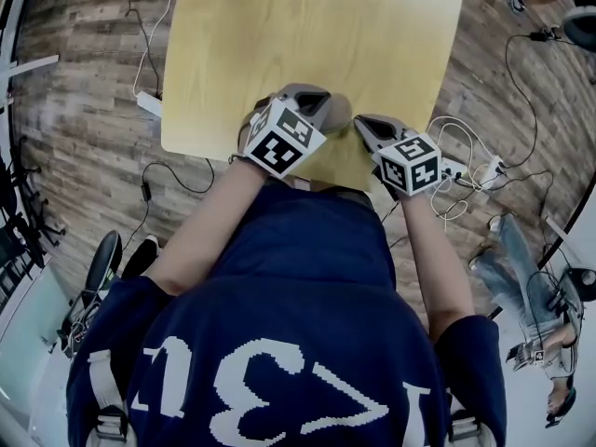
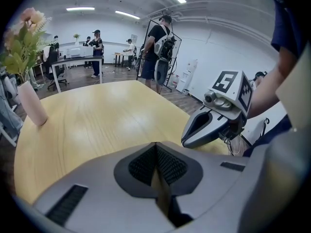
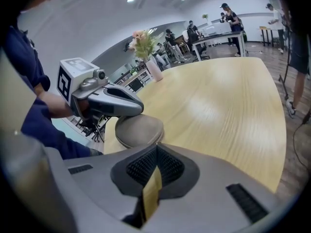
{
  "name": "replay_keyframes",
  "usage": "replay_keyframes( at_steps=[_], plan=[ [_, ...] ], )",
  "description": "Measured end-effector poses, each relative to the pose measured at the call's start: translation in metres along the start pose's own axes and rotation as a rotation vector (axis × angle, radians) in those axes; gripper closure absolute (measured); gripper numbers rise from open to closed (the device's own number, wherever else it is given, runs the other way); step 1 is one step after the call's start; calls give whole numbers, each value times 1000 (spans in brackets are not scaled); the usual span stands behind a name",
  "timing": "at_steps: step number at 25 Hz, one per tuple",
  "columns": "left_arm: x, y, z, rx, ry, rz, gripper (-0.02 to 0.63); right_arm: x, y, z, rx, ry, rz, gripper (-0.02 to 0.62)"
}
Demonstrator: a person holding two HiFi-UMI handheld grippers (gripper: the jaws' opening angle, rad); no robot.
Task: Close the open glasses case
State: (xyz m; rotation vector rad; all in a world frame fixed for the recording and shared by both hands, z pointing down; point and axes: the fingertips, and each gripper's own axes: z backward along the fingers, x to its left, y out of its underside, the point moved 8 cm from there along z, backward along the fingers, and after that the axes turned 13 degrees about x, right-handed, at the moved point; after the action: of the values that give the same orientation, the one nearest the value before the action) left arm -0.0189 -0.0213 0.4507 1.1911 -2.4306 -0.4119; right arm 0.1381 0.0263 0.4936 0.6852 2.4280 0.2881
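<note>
As seen from the head view, a pale wooden desk (image 1: 391,35) stands on a plank floor (image 1: 84,82). Both tools are held over its near edge, in front of a person in a dark blue shirt (image 1: 307,277). The left hand-held gripper (image 1: 321,99) and the right hand-held gripper (image 1: 365,125) angle inward with their tips near each other. Between and partly under those tips, close to the desk's near edge, lies the taupe glasses case (image 1: 340,110). Cables (image 1: 466,166) trail across the floor to the right of the desk.

Left gripper view: the left hand-held gripper's jaws are pressed together with nothing between their ribbed pads. The right hand-held gripper enters from the right, its nose pointing down toward the desk. A pink vase of flowers (image 2: 31,106) stands at the far left of the desk, and several people (image 2: 158,52) stand in the room beyond. The case does not show here.

Right gripper view: the right hand-held gripper's jaws are likewise pressed together and pinch nothing. Only a sliver of desk shows through the slit behind the pads. Just ahead of them the glasses case appears as a smooth, domed oval with no interior showing. The nose of the left hand-held gripper sits directly over its top, jaws together. Whether that nose touches the case cannot be told.
</note>
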Motion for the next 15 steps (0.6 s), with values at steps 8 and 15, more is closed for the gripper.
replay_keyframes(
  at_steps=[8,15],
  plan=[
    [1,-1,0,-2,6,-6,597,-29,-46,-15,83,-55,126,572],
    [0,0,0,-8,4,-21,597,-31,-81,-29,229,-165,400,573]
  ],
)
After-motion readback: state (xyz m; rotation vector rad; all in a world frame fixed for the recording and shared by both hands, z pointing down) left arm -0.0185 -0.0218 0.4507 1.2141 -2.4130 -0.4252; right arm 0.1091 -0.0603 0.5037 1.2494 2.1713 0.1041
